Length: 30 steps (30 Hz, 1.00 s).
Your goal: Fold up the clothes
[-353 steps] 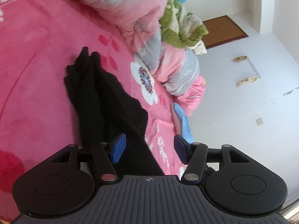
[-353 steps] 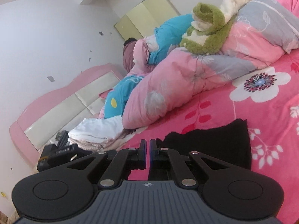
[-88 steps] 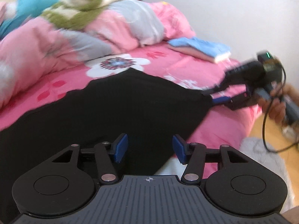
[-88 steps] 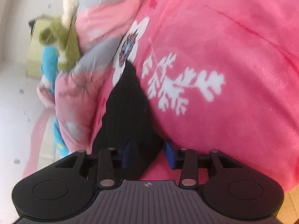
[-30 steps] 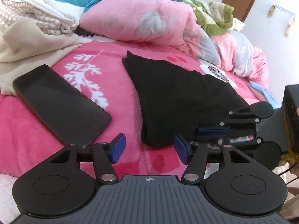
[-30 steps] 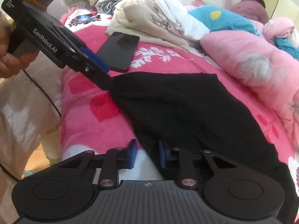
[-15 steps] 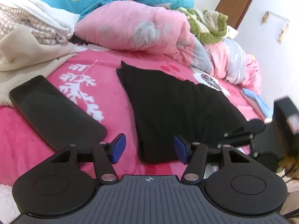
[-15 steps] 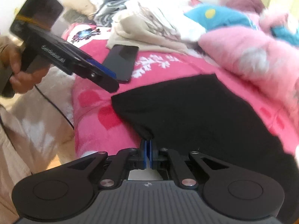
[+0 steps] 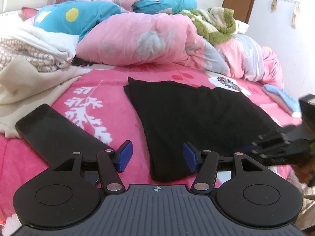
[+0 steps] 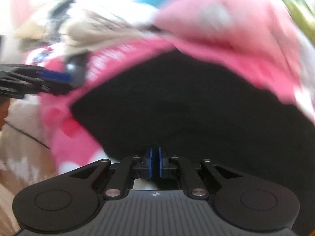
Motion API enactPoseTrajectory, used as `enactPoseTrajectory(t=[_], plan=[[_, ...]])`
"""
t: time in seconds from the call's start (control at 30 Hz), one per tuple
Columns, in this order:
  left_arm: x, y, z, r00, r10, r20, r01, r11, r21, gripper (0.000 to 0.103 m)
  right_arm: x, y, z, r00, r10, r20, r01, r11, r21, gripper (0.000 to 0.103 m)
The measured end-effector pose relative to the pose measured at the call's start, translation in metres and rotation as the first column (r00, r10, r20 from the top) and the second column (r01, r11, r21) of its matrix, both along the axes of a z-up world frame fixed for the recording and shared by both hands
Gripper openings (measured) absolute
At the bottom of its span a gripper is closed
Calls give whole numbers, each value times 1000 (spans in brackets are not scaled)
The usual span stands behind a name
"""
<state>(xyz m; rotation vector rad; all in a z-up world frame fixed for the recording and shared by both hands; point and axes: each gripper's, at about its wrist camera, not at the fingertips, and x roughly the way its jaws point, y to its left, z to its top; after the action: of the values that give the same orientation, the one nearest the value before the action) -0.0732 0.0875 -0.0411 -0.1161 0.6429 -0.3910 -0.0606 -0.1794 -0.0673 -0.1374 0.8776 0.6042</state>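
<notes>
A black garment [image 9: 193, 114] lies flat on the pink bed cover [image 9: 110, 90], its narrow near end pointing at me. My left gripper [image 9: 157, 155] is open, low over the cover, with the garment's near left corner between its blue pads without contact. My right gripper [image 9: 256, 149] shows blurred at the garment's near right edge. In the right wrist view, smeared by motion, the right gripper [image 10: 154, 163] has its pads almost together at the edge of the black garment [image 10: 187, 102]. The left gripper [image 10: 55, 78] appears there at the far left.
A dark phone [image 9: 59, 129] lies on the cover just left of my left gripper. A heap of beige and white clothes [image 9: 29, 63] is at the left. Pink quilts [image 9: 147, 39] and a green fluffy garment [image 9: 216, 23] pile up behind. A folded blue cloth [image 9: 283, 98] sits at the right.
The right gripper went from slightly open one second ago to shut at the garment's edge and is now moving fast, blurring its view. The left gripper stayed open and drifted slightly.
</notes>
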Motion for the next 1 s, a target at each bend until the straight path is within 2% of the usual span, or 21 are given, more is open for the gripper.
enactPoseTrajectory(t=[0.1,0.23,0.3,0.37,0.4,0.47,0.57,0.63,0.73,0.8,0.9,1.0], plan=[[5,-5,4,1000,-8,13,8,1000,6,57,-17,-17,6,997,-15,-71,21,996,90,7],[15,-22,8,999,-29,39,28,999,28,58,-8,-54,24,985,-173,-19,174,977,123,7],[22,-32,8,999,-37,40,35,999,42,58,-1,-78,21,956,-294,2,292,950,114,8],[28,-41,7,999,-42,34,40,998,53,58,-2,-100,7,925,-379,-20,380,923,61,9],[31,-44,6,999,-45,29,44,997,57,58,-7,-112,0,916,-399,-38,401,913,72,8],[36,-51,8,998,-51,33,48,996,73,59,-27,-136,-4,909,-411,-71,418,896,150,9],[48,-63,8,997,-63,42,59,994,90,59,-45,-161,2,891,-442,-104,454,872,181,9],[58,-72,6,997,-65,45,60,992,108,60,-47,-174,12,874,-479,-86,486,852,196,11],[74,-82,-2,998,-41,42,33,986,162,60,-36,-192,24,843,-538,-14,527,819,224,17],[83,-86,-9,999,-22,31,15,981,195,60,-25,-201,17,828,-560,-32,550,799,244,19],[90,-84,-15,1000,8,20,-13,973,232,60,-35,-213,17,798,-600,-52,594,768,241,18],[97,-78,-13,1000,25,10,-27,971,237,60,-47,-225,17,765,-640,-70,636,735,234,18]])
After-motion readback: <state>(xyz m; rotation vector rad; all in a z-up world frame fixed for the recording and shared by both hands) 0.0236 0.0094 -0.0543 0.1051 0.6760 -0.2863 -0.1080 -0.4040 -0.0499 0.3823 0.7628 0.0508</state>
